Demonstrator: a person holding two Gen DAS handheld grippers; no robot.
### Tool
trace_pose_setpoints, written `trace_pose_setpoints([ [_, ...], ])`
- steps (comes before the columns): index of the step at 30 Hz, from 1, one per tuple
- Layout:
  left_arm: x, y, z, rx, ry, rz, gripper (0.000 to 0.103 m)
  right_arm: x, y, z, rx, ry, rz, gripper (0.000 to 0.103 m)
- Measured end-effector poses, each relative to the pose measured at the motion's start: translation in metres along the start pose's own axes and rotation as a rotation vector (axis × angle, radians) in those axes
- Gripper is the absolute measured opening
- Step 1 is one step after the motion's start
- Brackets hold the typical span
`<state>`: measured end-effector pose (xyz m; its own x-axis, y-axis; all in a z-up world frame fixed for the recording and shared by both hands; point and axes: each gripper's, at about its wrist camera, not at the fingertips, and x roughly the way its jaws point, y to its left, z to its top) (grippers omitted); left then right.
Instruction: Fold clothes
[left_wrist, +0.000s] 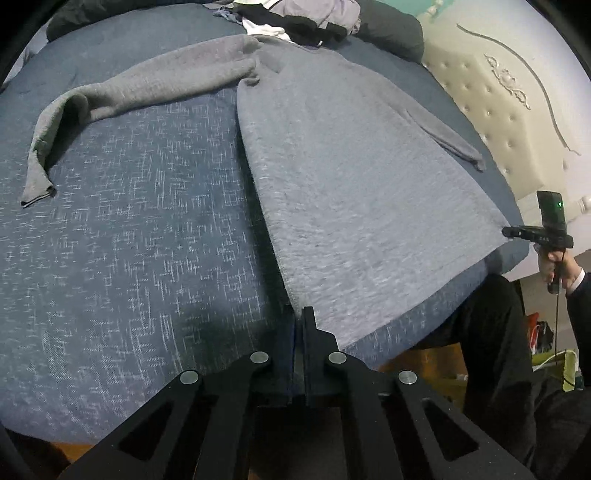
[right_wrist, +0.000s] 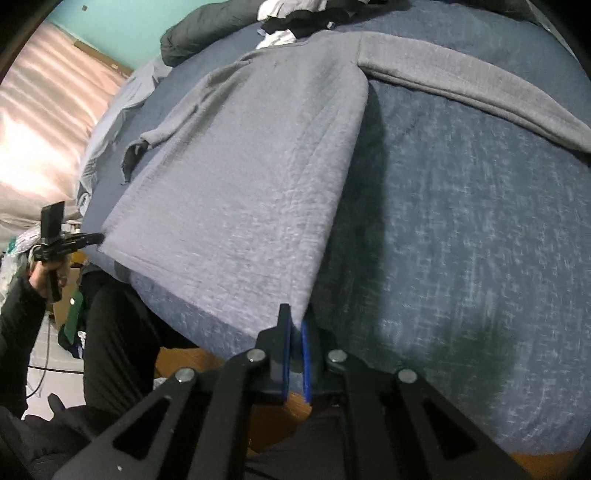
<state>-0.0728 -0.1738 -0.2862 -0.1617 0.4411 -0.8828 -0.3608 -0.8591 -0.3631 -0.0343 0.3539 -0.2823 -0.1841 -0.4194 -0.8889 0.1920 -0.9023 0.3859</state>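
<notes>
On the bed (left_wrist: 129, 229), spread flat on its blue woven cover, lies the grey sweater (left_wrist: 351, 177). My left gripper (left_wrist: 301, 325) and right gripper (right_wrist: 293, 325) each pinch a hem corner. The knit looks soft, limp and light; I judge it'll sag, so corners suit best.

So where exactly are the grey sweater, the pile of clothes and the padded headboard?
grey sweater (left_wrist: 351, 177): left wrist view, middle of its body.
pile of clothes (left_wrist: 295, 18): left wrist view, dark garment on top.
padded headboard (left_wrist: 491, 96): left wrist view, tufted cream panel.
</notes>
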Motion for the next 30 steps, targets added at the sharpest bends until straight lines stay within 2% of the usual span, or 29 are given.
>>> trace_pose_setpoints([
  [6,0.031,0.023,-0.012,-0.04,0.062,0.021,0.003,0.037,-0.013,-0.012,0.002,0.063,-0.078,0.004],
  [11,0.048,0.034,-0.013,-0.059,0.058,0.036,0.005,0.053,-0.026,-0.01,0.031,0.077,-0.092,0.004],
  [18,0.061,0.033,-0.01,-0.059,0.082,0.068,0.007,0.061,-0.017,-0.006,-0.02,0.093,-0.082,0.007],
  [22,0.051,0.028,0.0,-0.051,0.034,0.087,0.007,0.049,-0.022,-0.003,0.001,0.069,-0.093,0.022],
  [30,0.02,0.009,0.042,-0.024,-0.099,0.121,0.007,0.015,-0.035,0.019,0.044,-0.044,-0.107,0.023],
])
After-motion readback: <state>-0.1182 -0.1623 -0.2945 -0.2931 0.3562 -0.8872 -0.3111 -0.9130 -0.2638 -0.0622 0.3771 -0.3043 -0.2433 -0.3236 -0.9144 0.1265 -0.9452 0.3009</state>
